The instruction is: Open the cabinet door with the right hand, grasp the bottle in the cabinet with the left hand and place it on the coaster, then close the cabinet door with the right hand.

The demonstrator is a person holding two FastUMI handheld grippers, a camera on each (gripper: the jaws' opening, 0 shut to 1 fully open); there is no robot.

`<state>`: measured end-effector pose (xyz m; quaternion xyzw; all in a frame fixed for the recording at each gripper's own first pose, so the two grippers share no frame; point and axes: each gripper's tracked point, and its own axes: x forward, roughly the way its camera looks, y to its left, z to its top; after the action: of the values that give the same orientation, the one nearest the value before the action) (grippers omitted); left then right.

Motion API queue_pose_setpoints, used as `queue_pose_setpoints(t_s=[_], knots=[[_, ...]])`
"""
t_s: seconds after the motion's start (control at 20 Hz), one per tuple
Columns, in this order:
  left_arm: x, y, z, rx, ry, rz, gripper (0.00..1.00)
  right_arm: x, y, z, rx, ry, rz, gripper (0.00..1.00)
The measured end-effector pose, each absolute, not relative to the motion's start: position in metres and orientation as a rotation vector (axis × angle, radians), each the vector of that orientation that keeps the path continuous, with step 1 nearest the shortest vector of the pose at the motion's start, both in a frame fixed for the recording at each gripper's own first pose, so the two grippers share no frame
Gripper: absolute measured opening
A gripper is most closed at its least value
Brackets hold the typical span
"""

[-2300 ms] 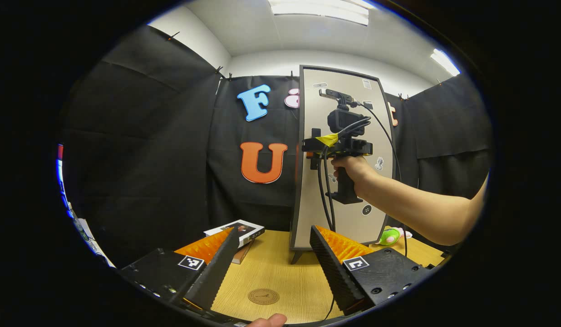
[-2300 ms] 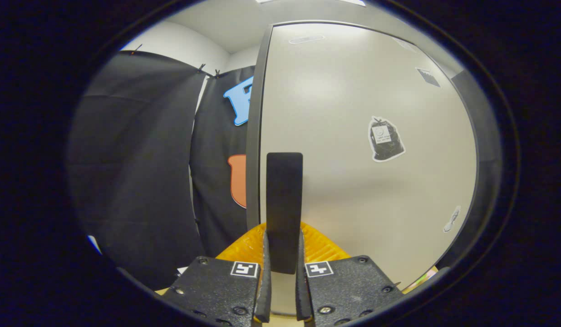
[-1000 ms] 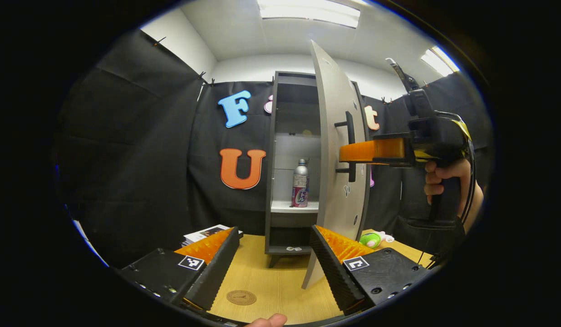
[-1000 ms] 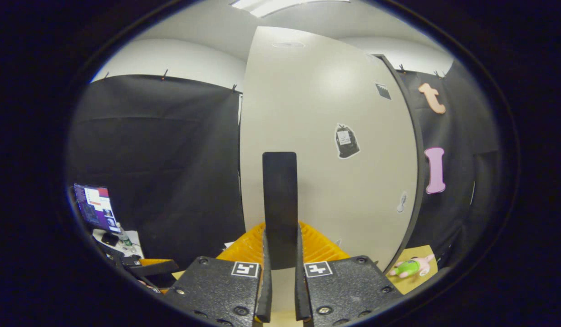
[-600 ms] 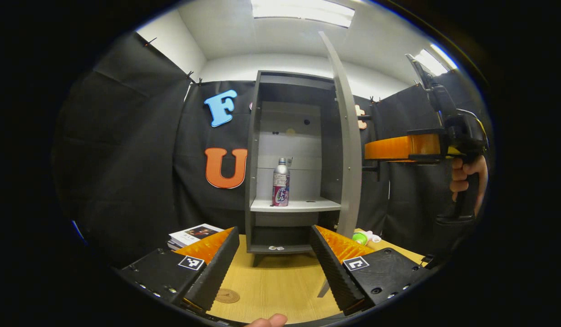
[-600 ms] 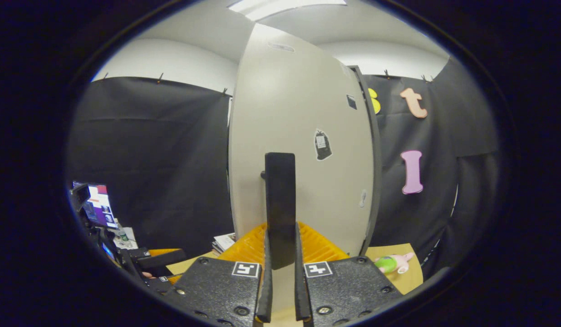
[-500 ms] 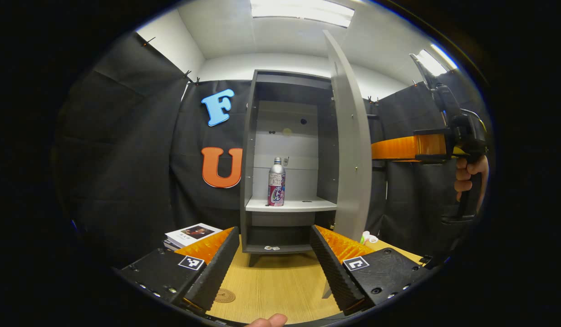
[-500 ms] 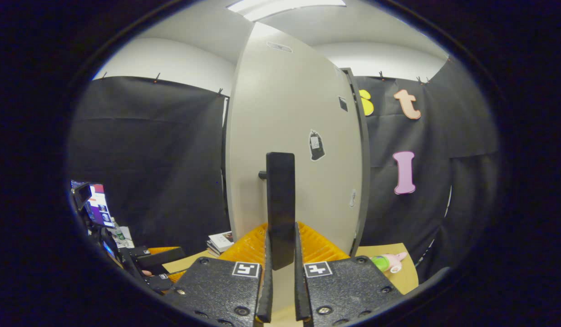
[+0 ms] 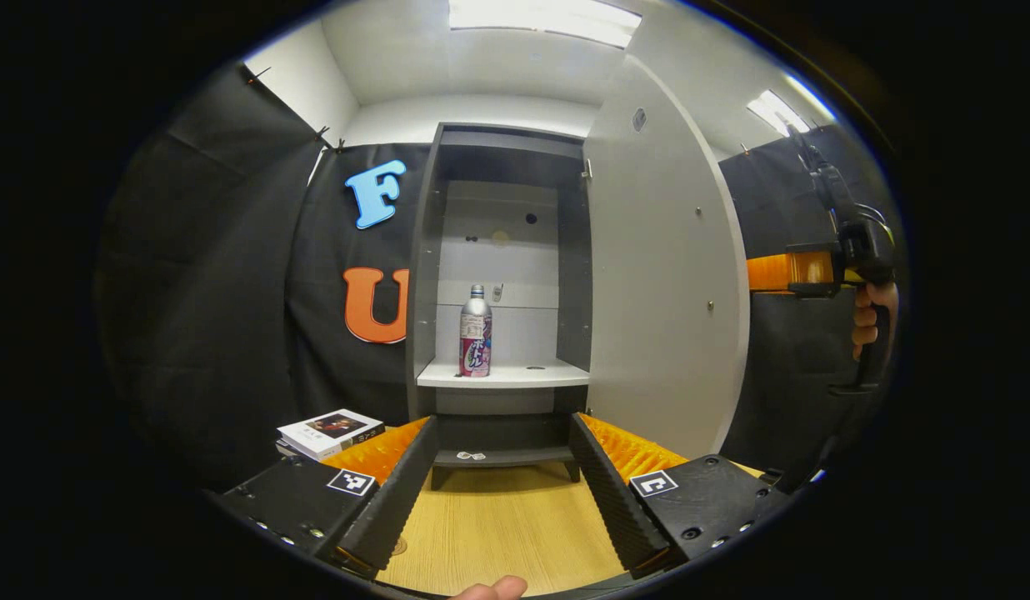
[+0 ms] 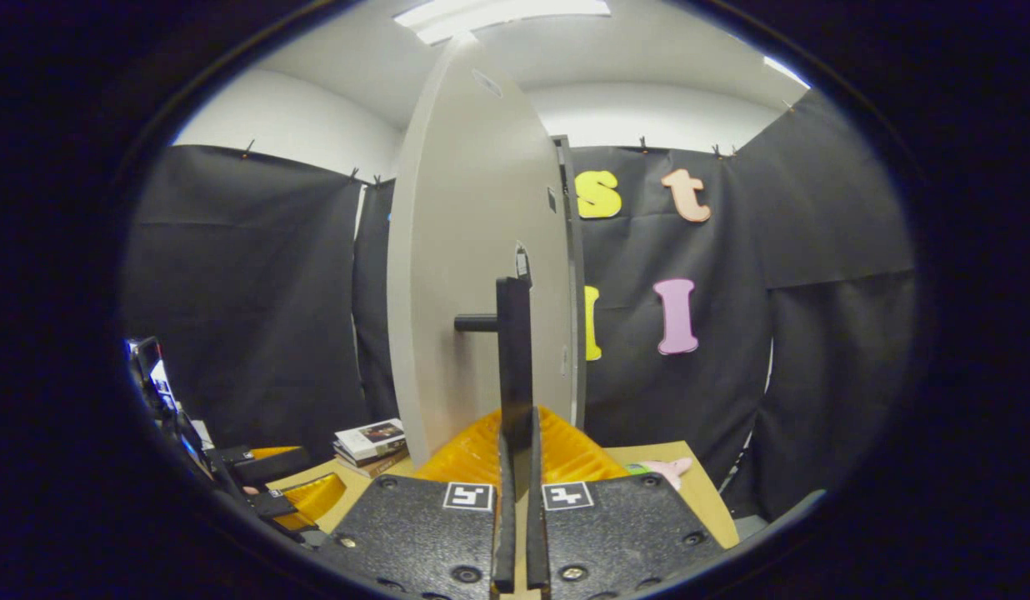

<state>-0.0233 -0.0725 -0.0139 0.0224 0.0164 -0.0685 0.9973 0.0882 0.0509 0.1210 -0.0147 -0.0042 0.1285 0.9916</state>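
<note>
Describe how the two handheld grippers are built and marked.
Left gripper: black blocky bases with screws, each bearing a square black-and-white tag; ridged, wedge-shaped fingers. Right gripper: same tagged bases; in the left gripper view it has a black pistol grip and a bare hand.

Bottle (image 9: 475, 331) on cabinet (image 9: 498, 275) shelf, door (image 9: 665, 275) to R, book (image 9: 332, 431) L.

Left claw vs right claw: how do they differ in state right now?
The left claw is open and holds nothing; the right claw is shut on the door handle. The left claw faces the open cabinet and the bottle on its shelf; the right claw faces the door swung wide. Both are hand-held.
</note>
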Motion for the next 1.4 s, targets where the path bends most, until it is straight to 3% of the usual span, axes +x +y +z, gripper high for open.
queue_pose_setpoints(t_s=[0.25, 0.4, 0.9, 1.15, 1.4], knots=[[-0.022, -0.079, -0.019, 0.05, 0.044, -0.15, 0.95, 0.096, 0.004, 0.126, -0.039, -0.028, 0.138, 0.04], [-0.02, -0.081, -0.02, 0.054, 0.051, -0.156, 0.95, 0.096, 0.011, 0.127, -0.018, -0.034, 0.186, 0.04], [-0.016, -0.072, -0.023, 0.055, 0.06, -0.141, 0.95, 0.046, 0.0, 0.123, -0.003, -0.038, 0.099, 0.04], [-0.01, -0.057, -0.022, 0.053, 0.052, -0.117, 0.95, 0.017, 0.039, 0.125, 0.008, -0.076, 0.184, 0.04], [-0.005, -0.039, -0.018, 0.058, 0.035, -0.089, 0.95, 0.028, 0.081, 0.083, -0.012, -0.009, 0.257, 0.04]])
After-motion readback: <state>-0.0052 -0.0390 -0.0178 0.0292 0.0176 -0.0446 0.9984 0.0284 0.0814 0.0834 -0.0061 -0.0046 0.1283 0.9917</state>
